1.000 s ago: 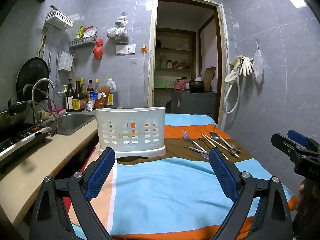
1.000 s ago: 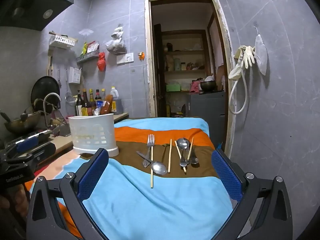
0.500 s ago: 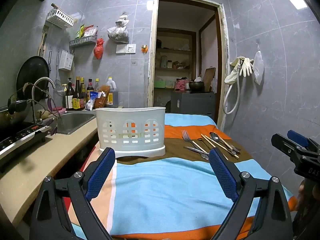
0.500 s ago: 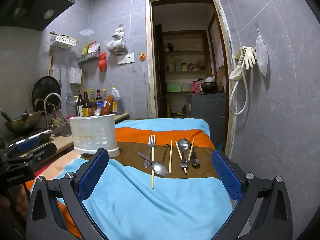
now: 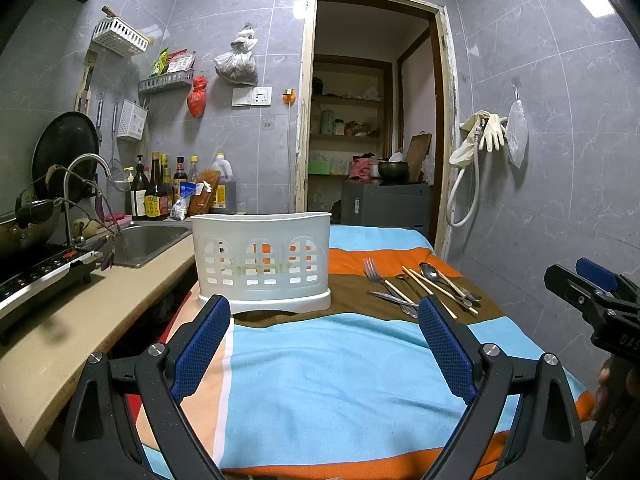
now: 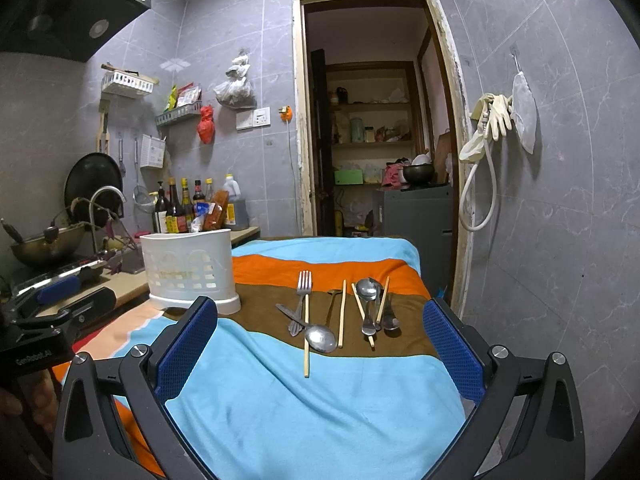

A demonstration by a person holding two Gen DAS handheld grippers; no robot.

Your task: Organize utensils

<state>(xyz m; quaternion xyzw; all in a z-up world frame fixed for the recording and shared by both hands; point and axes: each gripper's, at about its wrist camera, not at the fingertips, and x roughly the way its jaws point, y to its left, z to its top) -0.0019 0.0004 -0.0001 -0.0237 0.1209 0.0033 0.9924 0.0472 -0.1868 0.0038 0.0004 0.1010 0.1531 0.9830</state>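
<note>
One basket (image 6: 188, 268) is seen far left on the cloth. One fork (image 6: 303, 292), four chopsticks (image 6: 306, 336) and about three spoons (image 6: 320, 338) are counted right; overlap keeps the spoon count unsure.

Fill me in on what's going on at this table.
A person holds a two-finger gripper in each hand over a table covered with a striped cloth. Both the left gripper and the right gripper are open and hold nothing. A fork, spoons and chopsticks lie loose on the cloth's brown stripe. The white utensil basket stands to their left; no utensils show in it. Sorting has not begun.
</note>
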